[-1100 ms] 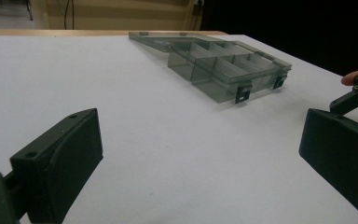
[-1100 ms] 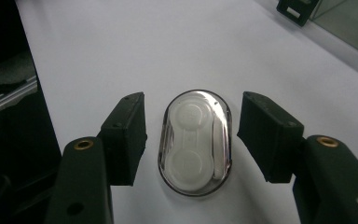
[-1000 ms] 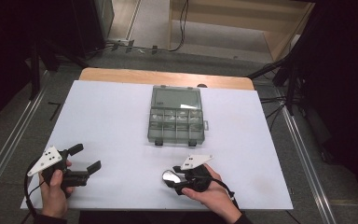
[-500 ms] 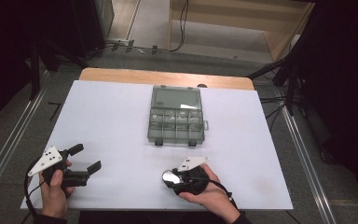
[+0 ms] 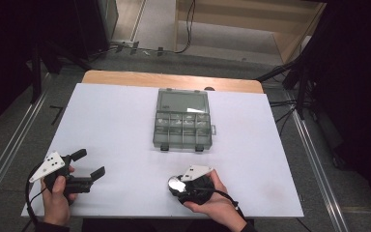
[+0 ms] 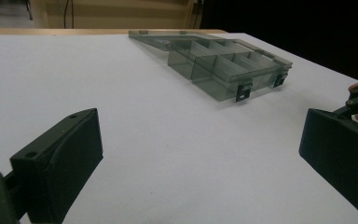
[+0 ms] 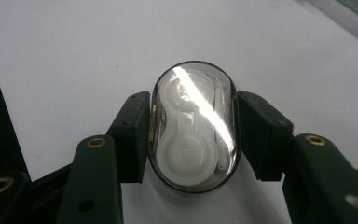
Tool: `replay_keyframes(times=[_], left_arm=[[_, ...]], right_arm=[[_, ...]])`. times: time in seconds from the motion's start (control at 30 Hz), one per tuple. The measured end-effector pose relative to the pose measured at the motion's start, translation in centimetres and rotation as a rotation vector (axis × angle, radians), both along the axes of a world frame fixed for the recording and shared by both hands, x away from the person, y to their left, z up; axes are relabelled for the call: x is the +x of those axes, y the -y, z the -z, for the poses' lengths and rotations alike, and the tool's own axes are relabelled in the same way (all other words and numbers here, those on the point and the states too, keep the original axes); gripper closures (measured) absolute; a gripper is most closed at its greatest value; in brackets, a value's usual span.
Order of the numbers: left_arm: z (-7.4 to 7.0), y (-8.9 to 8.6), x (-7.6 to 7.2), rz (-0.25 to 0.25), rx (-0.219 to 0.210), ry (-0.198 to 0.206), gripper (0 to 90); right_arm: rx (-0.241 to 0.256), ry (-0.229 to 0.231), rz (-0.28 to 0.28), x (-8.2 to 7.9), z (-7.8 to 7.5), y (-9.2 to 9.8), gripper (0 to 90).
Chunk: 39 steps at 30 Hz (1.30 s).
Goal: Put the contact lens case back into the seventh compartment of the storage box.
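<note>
Item: small oval case (image 7: 193,126), clear smoky plastic shell with rounded ends and a glossy, glare-streaked top; inside, two white round wells joined by a narrow bridge, one above the other in the right gripper view. Location: clamped at its long sides between the two black matte jaws of the right tool (image 7: 193,135), held low over the near edge of the counter (image 5: 125,125), in front of the person's right hand (image 5: 212,200); in the high view it shows as a bright round spot (image 5: 176,183) at the tool's tip. Left tool (image 5: 84,164): jaws spread wide, nothing between them, flat black pads with a dull rubbery face, resting low over the near left part of the counter. Counter: smooth white sheet over a wooden top, whose edge shows at the far side. Also present: grey translucent compartment box (image 5: 182,125), rectangular, lid folded back flat, dividers forming small cells, two dark latches on its near wall, standing mid-counter, well apart from both tools.
</note>
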<state>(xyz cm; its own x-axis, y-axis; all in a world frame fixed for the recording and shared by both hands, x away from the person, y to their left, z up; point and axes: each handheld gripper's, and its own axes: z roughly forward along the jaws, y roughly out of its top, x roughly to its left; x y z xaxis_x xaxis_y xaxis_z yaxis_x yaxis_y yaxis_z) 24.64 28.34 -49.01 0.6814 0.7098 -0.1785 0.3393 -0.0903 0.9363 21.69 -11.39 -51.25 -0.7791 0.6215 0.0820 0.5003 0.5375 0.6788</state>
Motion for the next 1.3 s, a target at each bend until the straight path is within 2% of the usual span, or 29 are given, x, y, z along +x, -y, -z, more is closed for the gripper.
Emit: replay_keyframes(times=[0.17,0.37,0.6,1.0,1.3], left_arm=[[0.0,0.0,0.0,0.000,0.001,0.000,0.0],[0.0,-0.1,0.0,0.001,0.000,0.001,0.0],[-0.1,-0.1,0.0,0.000,-0.001,0.004,0.0],[0.0,0.0,0.0,0.008,0.007,0.006,0.0],[0.1,0.2,-0.1,0.014,0.012,0.009,0.0]], right_arm=[[0.003,0.000,-0.004,0.1,0.0,0.1,46.9],[0.024,-0.024,-0.004,0.3,-0.1,0.3,47.1],[0.039,-0.009,-0.002,0.3,-0.4,0.6,47.1],[0.081,-0.011,0.001,0.4,-1.0,1.0,47.1],[0.094,-0.005,0.008,0.6,-1.4,1.4,47.1]])
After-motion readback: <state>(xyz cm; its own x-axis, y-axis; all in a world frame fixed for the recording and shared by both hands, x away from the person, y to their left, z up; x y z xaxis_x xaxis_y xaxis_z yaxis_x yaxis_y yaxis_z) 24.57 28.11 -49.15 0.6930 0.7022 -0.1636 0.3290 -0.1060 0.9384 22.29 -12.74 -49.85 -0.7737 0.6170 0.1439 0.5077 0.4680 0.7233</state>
